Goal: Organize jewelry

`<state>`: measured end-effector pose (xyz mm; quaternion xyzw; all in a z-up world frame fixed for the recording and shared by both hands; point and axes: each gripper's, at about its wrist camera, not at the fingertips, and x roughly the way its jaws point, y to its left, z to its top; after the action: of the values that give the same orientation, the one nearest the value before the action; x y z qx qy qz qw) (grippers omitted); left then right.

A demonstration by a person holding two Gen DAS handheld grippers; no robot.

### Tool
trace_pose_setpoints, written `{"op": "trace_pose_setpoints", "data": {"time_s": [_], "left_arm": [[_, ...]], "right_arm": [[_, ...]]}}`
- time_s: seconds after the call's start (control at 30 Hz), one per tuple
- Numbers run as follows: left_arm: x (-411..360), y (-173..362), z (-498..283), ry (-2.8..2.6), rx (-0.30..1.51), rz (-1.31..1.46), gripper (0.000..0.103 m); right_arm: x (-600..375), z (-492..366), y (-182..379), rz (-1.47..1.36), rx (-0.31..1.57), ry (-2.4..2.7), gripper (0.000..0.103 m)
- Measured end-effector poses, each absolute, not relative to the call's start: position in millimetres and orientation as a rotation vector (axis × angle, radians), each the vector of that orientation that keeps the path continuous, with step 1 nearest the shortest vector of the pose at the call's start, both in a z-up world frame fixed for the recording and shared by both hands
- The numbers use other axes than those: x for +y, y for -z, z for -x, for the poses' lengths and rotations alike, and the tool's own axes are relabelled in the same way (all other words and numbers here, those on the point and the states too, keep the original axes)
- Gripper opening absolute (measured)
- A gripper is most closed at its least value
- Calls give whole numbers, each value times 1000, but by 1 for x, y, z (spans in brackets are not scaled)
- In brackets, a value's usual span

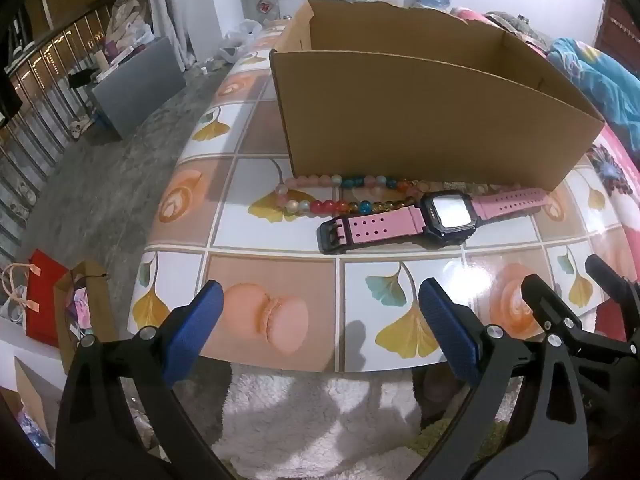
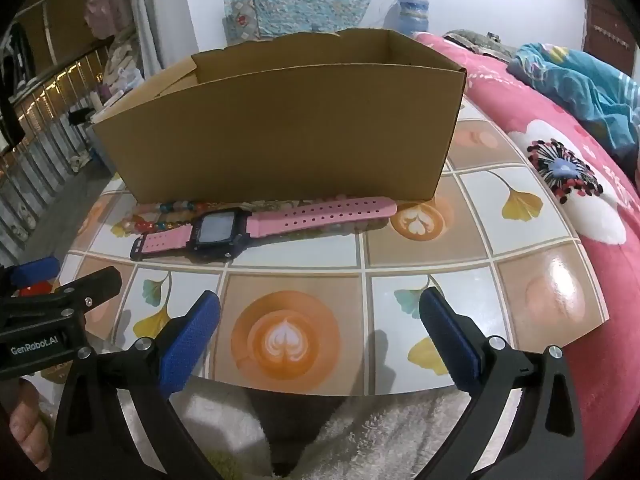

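A pink-strapped digital watch (image 1: pixel 436 216) (image 2: pixel 248 226) lies flat on the tiled tabletop (image 1: pixel 280 232), just in front of an open cardboard box (image 1: pixel 424 116) (image 2: pixel 280 128). A string of coloured beads (image 1: pixel 340 196) (image 2: pixel 168 214) lies beside the watch, against the box's front wall. My left gripper (image 1: pixel 320 312) hovers open over the table's near edge, well short of the watch, with nothing between its blue pads. My right gripper (image 2: pixel 320 320) is also open and empty near the front edge. The left gripper (image 2: pixel 36 280) shows at the left of the right wrist view.
A pink flowered blanket (image 2: pixel 560 184) and a teal cloth (image 2: pixel 580 84) lie to the right of the table. White fluffy fabric (image 1: pixel 312 412) is below the near edge. Paper bags (image 1: pixel 60 300) and a grey floor (image 1: pixel 100 184) are on the left.
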<state>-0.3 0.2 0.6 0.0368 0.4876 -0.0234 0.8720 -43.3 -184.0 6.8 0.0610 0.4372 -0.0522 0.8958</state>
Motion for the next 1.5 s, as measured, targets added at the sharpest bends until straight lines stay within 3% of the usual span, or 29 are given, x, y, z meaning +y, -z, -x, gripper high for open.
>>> {"op": "trace_pose_setpoints", "data": {"time_s": [1.5], "left_arm": [[-5,3,-1,53,1027,-89,95]], "right_arm": [[-193,41,-11,-134,884,133,97]]}}
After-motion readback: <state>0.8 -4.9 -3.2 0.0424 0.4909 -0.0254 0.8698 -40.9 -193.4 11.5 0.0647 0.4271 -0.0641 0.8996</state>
